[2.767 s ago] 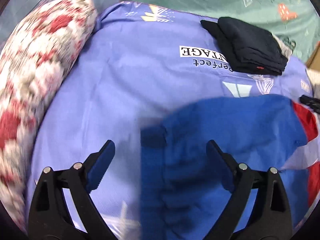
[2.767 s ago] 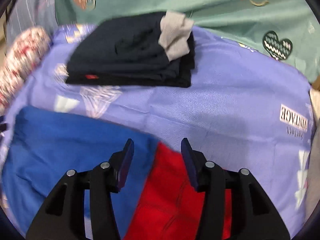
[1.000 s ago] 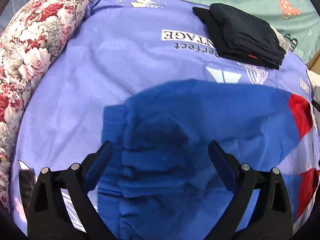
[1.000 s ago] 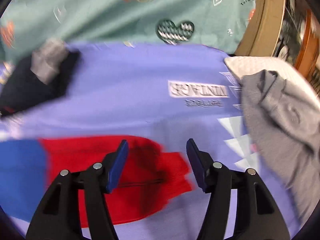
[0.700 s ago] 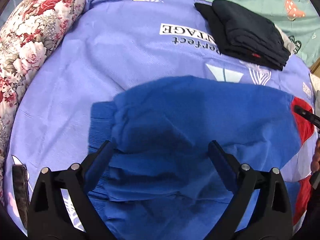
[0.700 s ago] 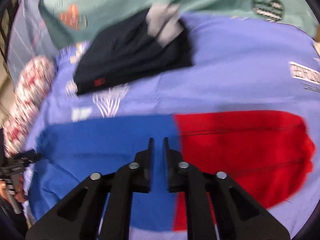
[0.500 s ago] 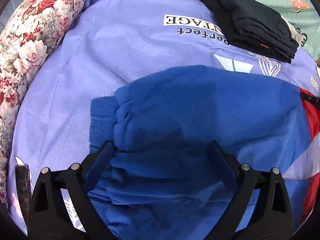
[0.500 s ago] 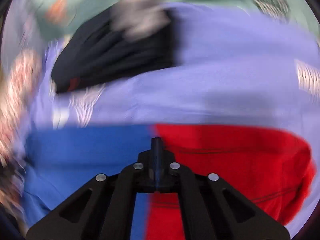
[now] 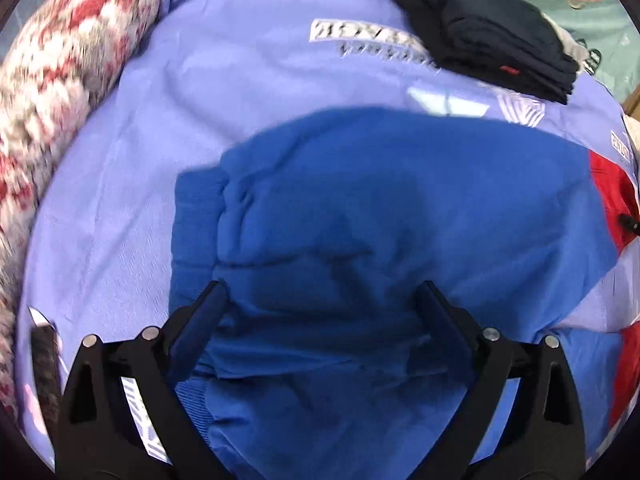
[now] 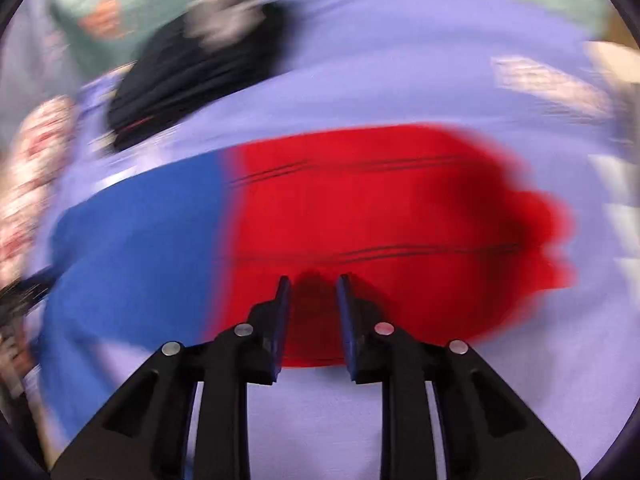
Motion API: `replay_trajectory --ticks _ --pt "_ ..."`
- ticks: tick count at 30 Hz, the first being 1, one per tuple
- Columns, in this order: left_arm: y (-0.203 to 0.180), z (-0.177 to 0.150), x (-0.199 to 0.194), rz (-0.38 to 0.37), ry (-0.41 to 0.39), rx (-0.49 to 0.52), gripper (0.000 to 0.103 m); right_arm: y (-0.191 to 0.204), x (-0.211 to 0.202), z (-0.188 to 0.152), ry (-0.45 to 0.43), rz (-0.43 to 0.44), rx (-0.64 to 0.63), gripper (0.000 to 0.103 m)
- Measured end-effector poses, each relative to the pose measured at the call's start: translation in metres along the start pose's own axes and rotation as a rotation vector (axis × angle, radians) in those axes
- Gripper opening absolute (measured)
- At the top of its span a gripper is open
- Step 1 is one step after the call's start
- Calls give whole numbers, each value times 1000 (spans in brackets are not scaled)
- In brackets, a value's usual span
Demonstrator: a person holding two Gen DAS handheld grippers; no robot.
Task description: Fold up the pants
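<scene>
Blue and red pants (image 9: 380, 220) lie flat on a lilac bedsheet (image 9: 168, 92). In the left wrist view the blue waist part with its ribbed band (image 9: 192, 232) fills the middle. My left gripper (image 9: 322, 294) is open wide over the blue cloth, holding nothing. In the blurred right wrist view the red leg part (image 10: 380, 208) joins the blue part (image 10: 140, 232). My right gripper (image 10: 312, 284) is partly open with its jaws a little apart over the near edge of the red cloth.
A folded stack of dark clothes (image 9: 488, 28) sits at the far side of the sheet and also shows in the right wrist view (image 10: 192, 76). A red floral pillow (image 9: 52, 80) lies along the left. A green patterned sheet (image 10: 132, 4) lies beyond.
My right gripper was shut half a second ago and has opened a little, now over the red leg. My left gripper stays open and has moved slightly over the waist.
</scene>
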State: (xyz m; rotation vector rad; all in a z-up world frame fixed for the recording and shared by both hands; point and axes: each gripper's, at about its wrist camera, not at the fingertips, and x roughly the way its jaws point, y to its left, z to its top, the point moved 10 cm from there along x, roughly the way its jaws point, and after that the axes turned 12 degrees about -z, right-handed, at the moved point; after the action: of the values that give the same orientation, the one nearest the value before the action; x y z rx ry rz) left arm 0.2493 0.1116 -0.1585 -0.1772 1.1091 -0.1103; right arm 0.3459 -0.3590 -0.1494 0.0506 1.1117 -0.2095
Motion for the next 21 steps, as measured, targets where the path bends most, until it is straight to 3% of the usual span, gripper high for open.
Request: replay_trajectory --ticks 1,2,5,7,9,10,15,19,21 --pt "5 -1 -3 15 -7 -15 97 -24 2 0 17 -59 115 19" --pt "6 -2 -8 23 -16 -27 97 -32 -3 -5 36 -41 203 16" --pt "-4 -5 -30 -24 -60 -31 97 6 -42 -21 -41 21 77 19" --pt "-12 -12 -46 -49 -86 -21 97 29 -72 -43 -70 90 45 37" --pt "-16 -25 -57 -64 -94 -28 97 64 -93 -67 -48 208 24 41" --pt "-16 -32 -62 -70 -99 -41 97 64 -93 -67 -48 208 24 41" --pt "-15 -73 -70 -116 -84 -74 97 133 -118 -126 24 414 -39 42" --pt "-19 -98 -68 -169 -51 -95 97 146 -113 -156 70 427 -83 42" --pt "-15 -101 -65 -155 -48 -105 97 143 -109 -168 90 406 -91 42"
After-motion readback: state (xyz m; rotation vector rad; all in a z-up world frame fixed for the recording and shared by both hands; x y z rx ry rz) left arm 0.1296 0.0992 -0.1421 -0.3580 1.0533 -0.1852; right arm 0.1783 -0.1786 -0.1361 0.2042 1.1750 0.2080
